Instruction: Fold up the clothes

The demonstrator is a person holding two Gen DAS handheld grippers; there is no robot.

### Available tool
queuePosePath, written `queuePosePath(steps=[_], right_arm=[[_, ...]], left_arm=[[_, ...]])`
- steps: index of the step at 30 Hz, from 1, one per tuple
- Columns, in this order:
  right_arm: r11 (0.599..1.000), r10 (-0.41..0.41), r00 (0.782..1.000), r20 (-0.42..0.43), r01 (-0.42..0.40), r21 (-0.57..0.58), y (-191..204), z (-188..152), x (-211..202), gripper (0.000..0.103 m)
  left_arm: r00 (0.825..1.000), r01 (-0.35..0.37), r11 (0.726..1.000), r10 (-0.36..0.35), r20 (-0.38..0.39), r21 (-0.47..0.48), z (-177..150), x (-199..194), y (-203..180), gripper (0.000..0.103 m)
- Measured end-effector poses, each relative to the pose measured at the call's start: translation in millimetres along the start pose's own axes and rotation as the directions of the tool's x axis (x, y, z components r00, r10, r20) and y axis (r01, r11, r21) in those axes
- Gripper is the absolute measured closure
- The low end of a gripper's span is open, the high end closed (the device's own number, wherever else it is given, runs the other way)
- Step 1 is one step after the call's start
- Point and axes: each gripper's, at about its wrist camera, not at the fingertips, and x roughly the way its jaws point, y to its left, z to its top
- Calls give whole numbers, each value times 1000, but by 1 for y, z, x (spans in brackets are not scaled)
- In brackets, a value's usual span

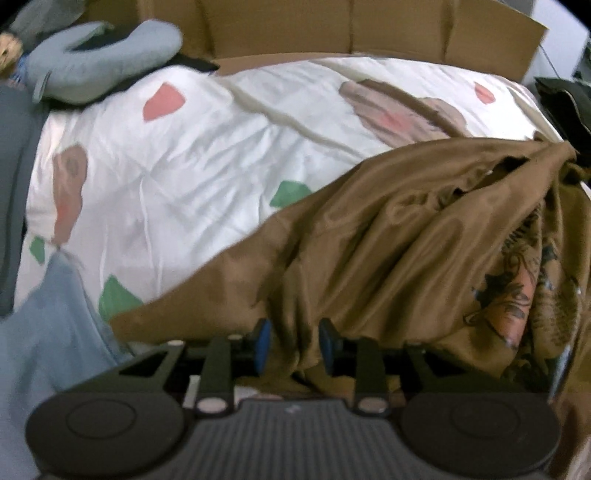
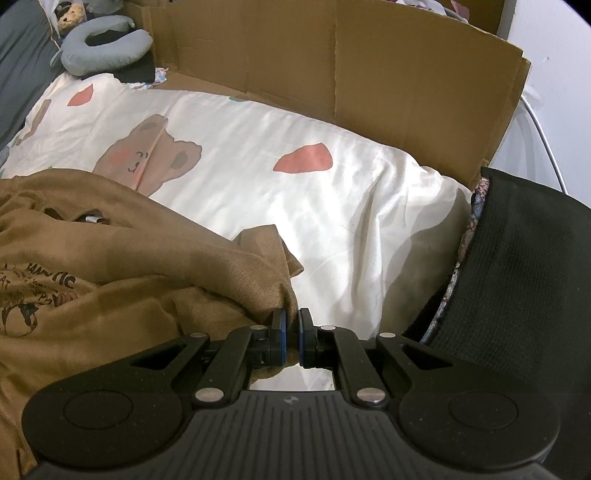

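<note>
Brown shirt (image 1: 388,236) being draped crumpled across bedsheet (image 1: 177,162), long axis unclear; edge being pinched by right gripper (image 2: 291,334); left gripper (image 1: 294,345) parted, fabric hanging between.

Left wrist view is motion-blurred throughout. Brown T-shirt (image 1: 369,236) runs off the right and bottom edges; its print (image 1: 517,295) is folded into creases and unreadable. Can't tell if the left gripper (image 1: 294,345) pads touch the cloth between them. In the right wrist view the shirt's lettering (image 2: 40,291) is cut by folds. Black garment (image 2: 524,280), right of the shirt, is cropped. Plush toy (image 2: 70,14) is too small to identify.
</note>
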Motion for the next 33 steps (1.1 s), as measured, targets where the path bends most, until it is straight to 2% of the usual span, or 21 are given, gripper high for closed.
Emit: queuePosePath(steps=[4,7,11,15,19,24,27,33], right_arm=[[1000,4,1000,4,-4,-1,0,-1,-1,99],[1000,6,1000,5,-6,3,0,-3,-1,99],[1000,6,1000,5,-6,4,0,-3,-1,99],[1000,6,1000,6,-6,4,0,-3,0,99],[1000,6,1000,2,-6,-6,1,-4,0,99],[1000,6,1000,-3,-6,-14,2,-4,1,99],[1000,4,1000,-3,-4,-17,2,-4,2,99],[1000,4,1000,-11,-4,-17,1,-5,3,99]], left_arm=[[1000,-11,995,12,-10,104,16,-6,-4,69],[1000,-19,978,24,-19,208,29,-3,-9,69],[998,-23,936,44,-50,351,43,9,-16,69],[991,-28,880,87,-102,473,55,26,-19,70],[990,36,862,38,-135,505,65,31,-21,70],[989,80,835,2,-148,544,74,39,-33,70],[988,84,792,14,-156,604,74,46,-47,70],[978,108,732,42,-203,673,67,60,-52,71]])
